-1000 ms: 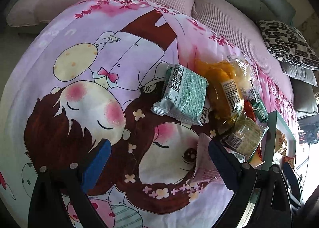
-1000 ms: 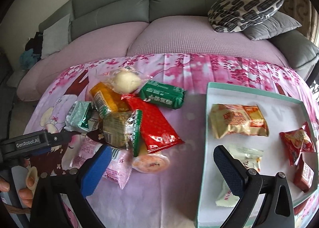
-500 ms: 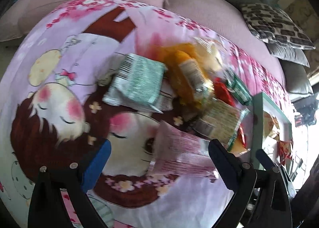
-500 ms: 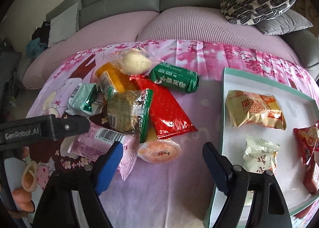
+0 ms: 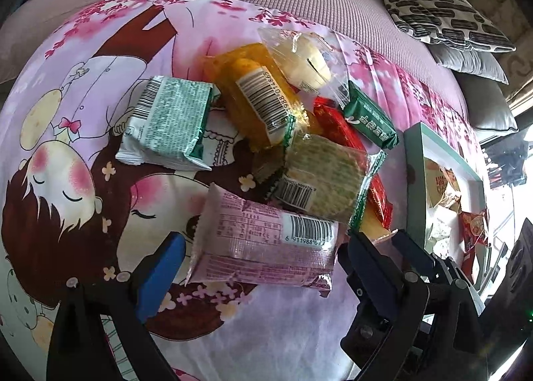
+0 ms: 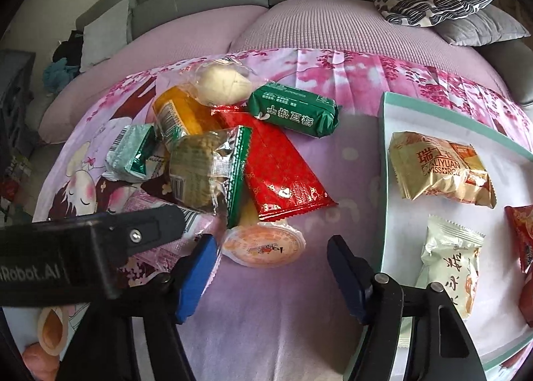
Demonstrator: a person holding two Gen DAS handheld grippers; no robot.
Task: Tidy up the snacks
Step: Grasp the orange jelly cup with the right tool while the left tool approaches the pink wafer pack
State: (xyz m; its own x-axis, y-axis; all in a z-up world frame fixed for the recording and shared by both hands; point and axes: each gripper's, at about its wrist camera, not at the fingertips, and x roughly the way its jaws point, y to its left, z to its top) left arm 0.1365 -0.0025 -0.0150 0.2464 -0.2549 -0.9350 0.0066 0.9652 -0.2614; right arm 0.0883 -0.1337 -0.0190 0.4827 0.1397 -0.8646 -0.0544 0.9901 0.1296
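Your right gripper (image 6: 271,267) has its jaws closing with the jelly cup (image 6: 263,244) just ahead of and between them, pads not yet touching. Sink a little more so the pads straddle the cup's rim, then squeeze gently; I judge the thin plastic will buckle if pinched hard. Your left gripper (image 5: 260,264) stands released, its jaws either side of the pink pack (image 5: 266,244), which lies flat on the cloth. Count: eight snacks loose in the pile ahead of you, and at least four in the tray (image 6: 383,181) to the right gripper's right.
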